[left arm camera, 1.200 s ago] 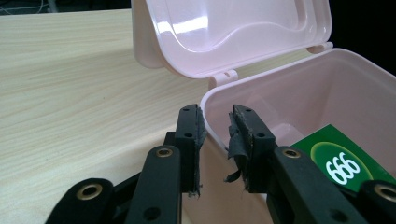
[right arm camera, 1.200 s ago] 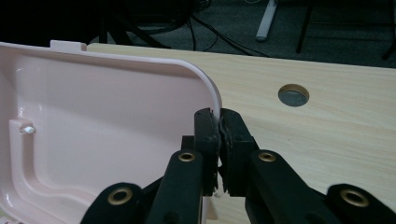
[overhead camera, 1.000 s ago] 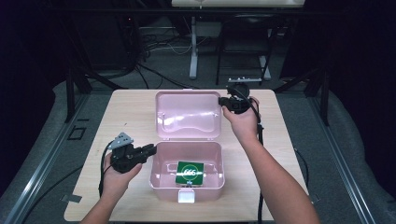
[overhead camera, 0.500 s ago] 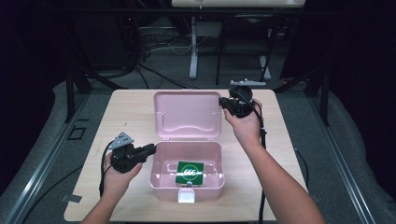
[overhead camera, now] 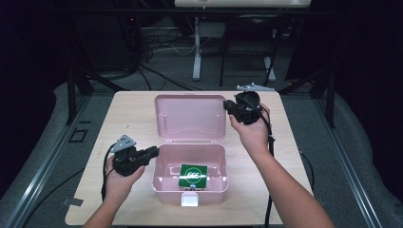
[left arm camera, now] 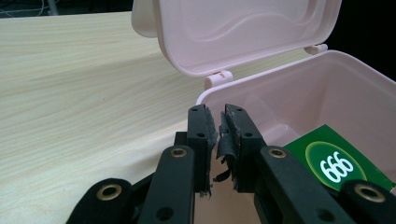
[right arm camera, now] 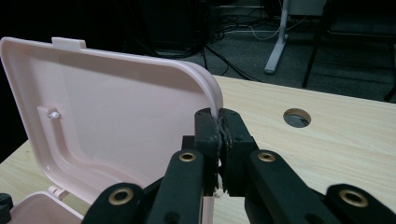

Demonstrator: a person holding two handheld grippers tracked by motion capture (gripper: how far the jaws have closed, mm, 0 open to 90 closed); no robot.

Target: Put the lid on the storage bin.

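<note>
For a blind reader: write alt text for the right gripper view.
The right gripper, jaws shut, pinches the edge of the pink box's raised lid. Behind it lies a wooden table with a round hole.

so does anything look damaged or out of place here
The black rubber lining on the left gripper's fingers is torn, with ragged strips hanging between them where they pinch the pink plastic box's left rim. The right gripper's lining looks frayed too. The green 666 card lies flat in the box.
</note>
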